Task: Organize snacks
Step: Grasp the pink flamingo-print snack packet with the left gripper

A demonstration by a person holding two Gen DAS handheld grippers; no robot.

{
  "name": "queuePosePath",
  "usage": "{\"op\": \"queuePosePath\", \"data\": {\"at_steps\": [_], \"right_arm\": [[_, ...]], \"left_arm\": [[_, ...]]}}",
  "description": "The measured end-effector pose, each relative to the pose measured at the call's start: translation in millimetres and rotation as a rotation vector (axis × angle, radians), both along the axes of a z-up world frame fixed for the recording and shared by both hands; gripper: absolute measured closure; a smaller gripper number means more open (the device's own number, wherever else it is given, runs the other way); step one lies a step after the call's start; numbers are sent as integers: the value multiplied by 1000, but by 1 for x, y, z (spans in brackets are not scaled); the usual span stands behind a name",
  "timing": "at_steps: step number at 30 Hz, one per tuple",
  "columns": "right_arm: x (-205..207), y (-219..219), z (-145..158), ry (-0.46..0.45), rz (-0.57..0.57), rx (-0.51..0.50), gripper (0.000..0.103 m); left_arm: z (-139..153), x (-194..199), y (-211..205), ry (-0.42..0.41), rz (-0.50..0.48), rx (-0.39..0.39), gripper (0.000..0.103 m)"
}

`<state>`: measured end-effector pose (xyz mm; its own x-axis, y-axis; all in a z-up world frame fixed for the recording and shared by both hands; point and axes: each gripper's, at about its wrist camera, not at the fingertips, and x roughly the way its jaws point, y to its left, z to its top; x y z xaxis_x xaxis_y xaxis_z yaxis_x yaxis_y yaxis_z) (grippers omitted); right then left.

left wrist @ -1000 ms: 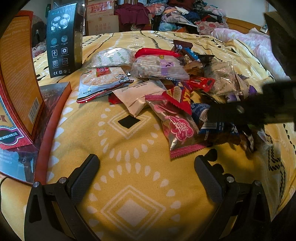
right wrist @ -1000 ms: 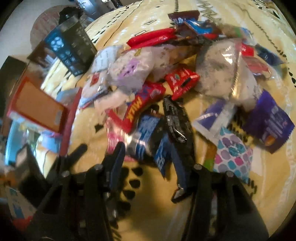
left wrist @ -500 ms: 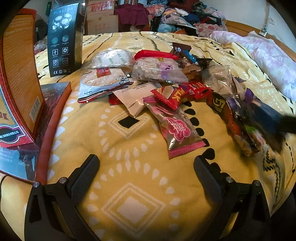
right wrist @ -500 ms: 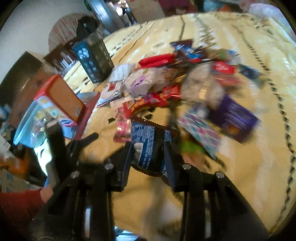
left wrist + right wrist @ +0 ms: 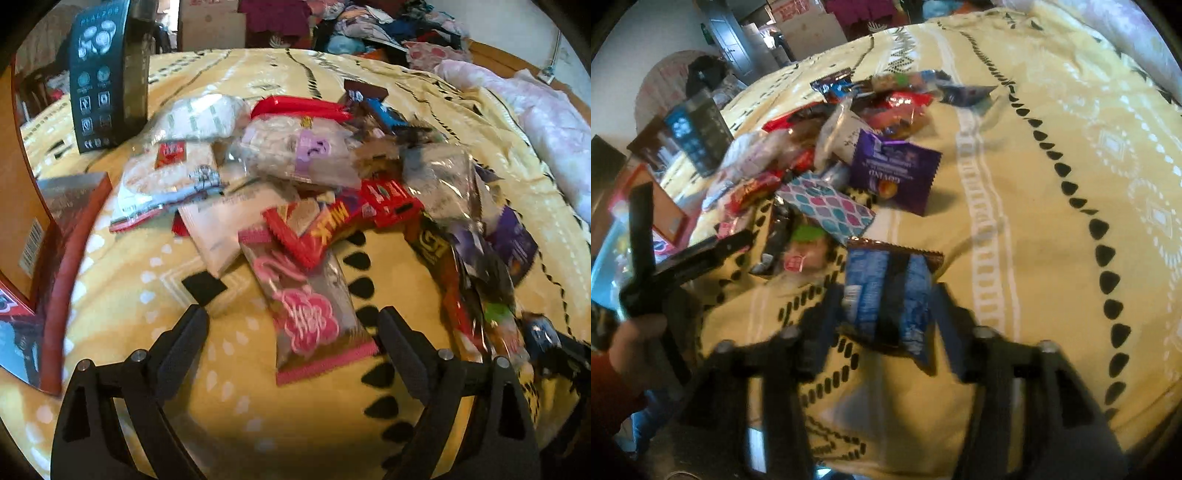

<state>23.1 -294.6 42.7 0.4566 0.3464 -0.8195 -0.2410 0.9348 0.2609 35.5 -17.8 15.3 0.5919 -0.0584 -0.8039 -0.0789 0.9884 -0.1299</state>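
A bed [image 5: 122, 325] w/ a yellow patterned cover holds a loose pile of snacks [image 5: 314, 184]: clear bags of pale biscuits, red wrappers, a purple packet [image 5: 894, 171] and a scale-patterned pouch [image 5: 827, 203].

Left wrist view: the left tool [image 5: 291, 332] hangs just over the near edge of the pile, jaws apart but just closing a little. A pink-and-silver packet [image 5: 310, 314] lies on the cover between the fingers; the pads aren't touching it. A tall black box [image 5: 107, 74] stands upright at the far left, beside an orange-red carton [image 5: 22, 206] at the frame edge.

Right wrist view (blurred): the right tool [image 5: 888, 310] has a blue-and-dark snack packet [image 5: 886, 291] standing between its fingers, near the bed's front edge, just apart from the pile. The jaws have just widened; the packet fills the gap, but the blur hides whether the pads press on it. At far left a hand [image 5: 635, 343] grips the other tool's handle.
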Motion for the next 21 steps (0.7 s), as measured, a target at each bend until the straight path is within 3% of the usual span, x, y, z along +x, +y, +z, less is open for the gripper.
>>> {"op": "queuePosePath", "data": {"at_steps": [1, 3, 4, 5, 8, 14, 17, 18, 21], "right_arm": [[0, 1, -2, 3, 4, -5, 46], [2, 0, -7, 16, 5, 14, 46], [1, 0, -11, 17, 8, 15, 47], [1, -1, -12, 17, 13, 12, 48], [0, -2, -13, 14, 15, 25, 52], [-8, 0, -7, 6, 53, 95, 53], [-11, 5, -7, 2, 68, 86, 50], [-11, 5, -9, 4, 58, 83, 50], [-12, 1, -7, 4, 23, 76, 34]], "left_arm": [[1, 2, -2, 5, -2, 13, 15], [1, 6, -2, 16, -38, -5, 45], [1, 6, 1, 21, -42, -25, 50], [1, 6, 7, 20, -39, -40, 63], [3, 1, 20, 41, -71, -114, 63], [14, -34, 36, 62, -190, -191, 64], [16, -53, 43, 36, -186, -150, 61], [15, -55, 45, 30, -166, -133, 49], [20, -61, 46, -11, -119, -98, 30]]}}
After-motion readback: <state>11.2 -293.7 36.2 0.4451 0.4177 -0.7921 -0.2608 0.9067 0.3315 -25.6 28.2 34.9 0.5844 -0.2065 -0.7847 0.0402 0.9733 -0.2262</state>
